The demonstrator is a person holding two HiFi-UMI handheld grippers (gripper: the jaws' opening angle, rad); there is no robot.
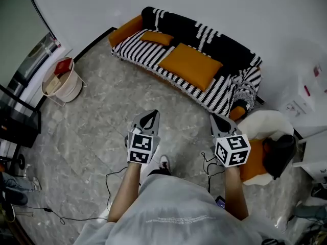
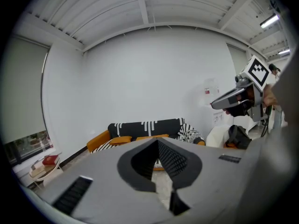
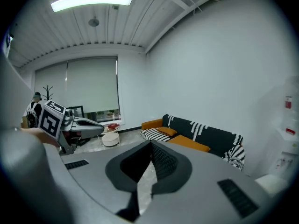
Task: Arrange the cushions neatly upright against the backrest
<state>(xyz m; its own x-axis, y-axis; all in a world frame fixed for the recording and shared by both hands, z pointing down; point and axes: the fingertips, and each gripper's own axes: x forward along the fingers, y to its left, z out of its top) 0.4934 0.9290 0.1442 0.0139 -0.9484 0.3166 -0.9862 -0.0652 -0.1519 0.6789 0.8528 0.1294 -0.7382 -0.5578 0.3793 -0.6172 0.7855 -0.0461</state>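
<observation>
Two cushions lie flat on the sofa (image 1: 225, 51) seat: big cushion (image 1: 191, 65) mid-seat, small cushion (image 1: 157, 37) nr the orange armrest (image 1: 125, 32), apart. We hold left hand-held gripper (image 1: 148, 119) & right hand-held gripper (image 1: 220, 122) over the floor (image 1: 102, 111), well short of the sofa, both clenched, nothing btwn jaws.

- I read this as a mock living-room corner set up in a studio or lab space, not a lived-in home.
- Sofa (image 1: 225, 52) with striped black-and-white cover and orange cushions (image 1: 191, 64) stands against a bare white wall.
- Overhead: exposed beams, strip light (image 3: 91, 0).
- Loose cables (image 1: 108, 176) trail across the grey stone-look floor (image 1: 97, 131).
</observation>
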